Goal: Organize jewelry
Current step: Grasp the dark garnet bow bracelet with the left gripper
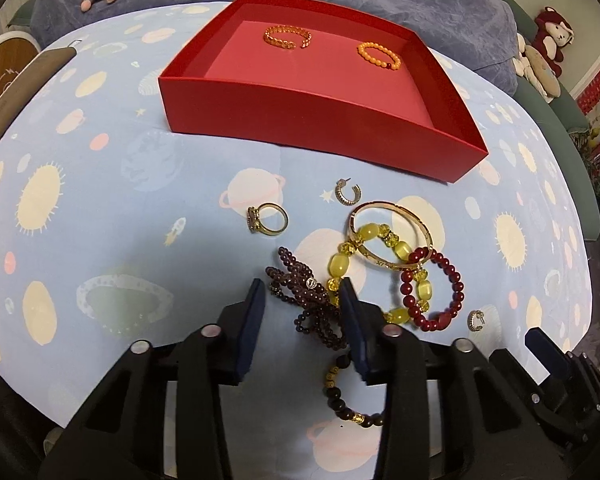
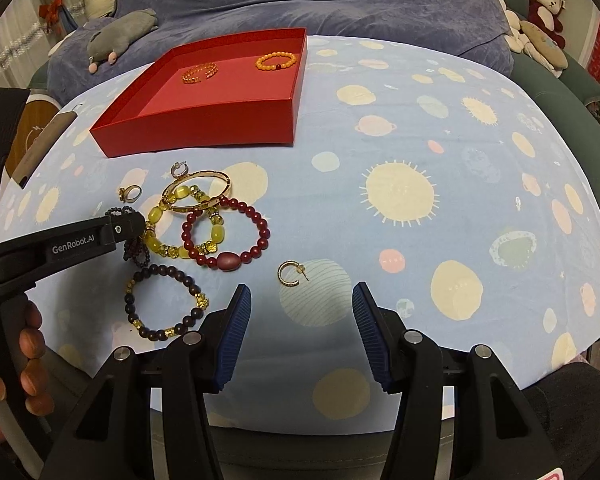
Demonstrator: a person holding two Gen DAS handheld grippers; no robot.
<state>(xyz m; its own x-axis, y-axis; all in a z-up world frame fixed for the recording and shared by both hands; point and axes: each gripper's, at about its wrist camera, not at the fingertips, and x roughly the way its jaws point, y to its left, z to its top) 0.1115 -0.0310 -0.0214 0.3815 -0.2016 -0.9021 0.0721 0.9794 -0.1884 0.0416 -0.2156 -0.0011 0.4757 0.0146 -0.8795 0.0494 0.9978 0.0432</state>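
Just short of the red box [image 1: 320,136], on the planet-print cloth [image 1: 100,208], lies the unsorted heap: a purple bead strand [image 1: 300,292], a yellow bead bracelet [image 1: 364,256], a gold bangle [image 1: 392,236], a dark red bracelet [image 1: 436,292], a dark-and-gold bracelet [image 2: 164,300], a ring [image 1: 268,220] and two small hoop earrings [image 1: 348,192]. Inside the box, toward its far wall, a gold chain bracelet [image 1: 288,38] and an orange bead bracelet [image 1: 380,56] already rest, so sorting appears partly done. The left gripper [image 1: 302,292] hovers with its jaws parted astride the purple strand, not yet closed on it; picking that strand seems the step in hand. Next it likely needs to lower, close on the beads without snagging the yellow bracelet touching them, then carry them into the box. The right gripper [image 2: 300,296] waits released and empty, nearer the viewer than the box, beside the gold hoop earring [image 2: 290,274].
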